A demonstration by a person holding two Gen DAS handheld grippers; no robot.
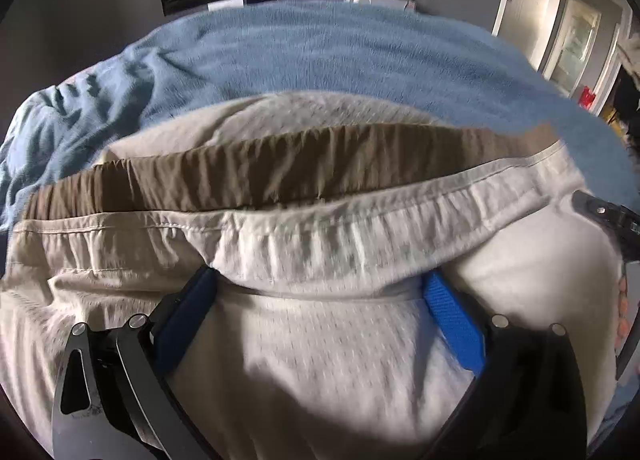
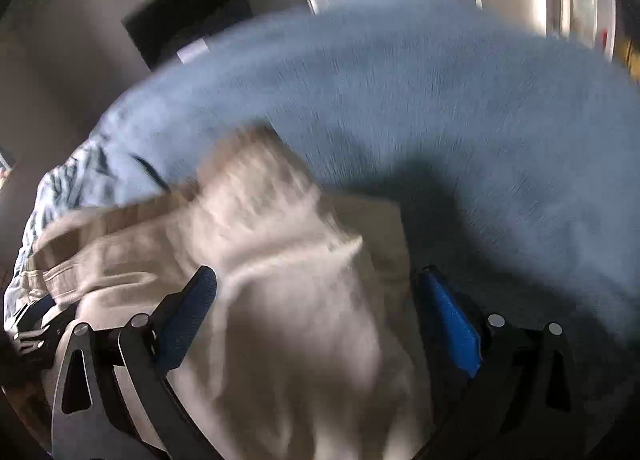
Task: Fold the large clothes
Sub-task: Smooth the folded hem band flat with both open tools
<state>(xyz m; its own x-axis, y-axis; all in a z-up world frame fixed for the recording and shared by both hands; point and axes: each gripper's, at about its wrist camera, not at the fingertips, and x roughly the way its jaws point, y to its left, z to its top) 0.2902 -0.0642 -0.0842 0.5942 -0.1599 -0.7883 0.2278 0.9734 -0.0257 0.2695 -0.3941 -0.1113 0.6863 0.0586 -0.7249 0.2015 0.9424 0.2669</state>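
Folding barely begun: pale trousers lie bunched on blue blanket, waistband unfolded; left tool and right tool both wide apart, holding nothing

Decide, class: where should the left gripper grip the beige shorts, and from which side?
Grip the elastic waistband of the shorts, probably coming from the near edge. The band lies across the blue blanket as a thick, gathered ridge just ahead of the open left gripper, so it gives the fingers something firm.
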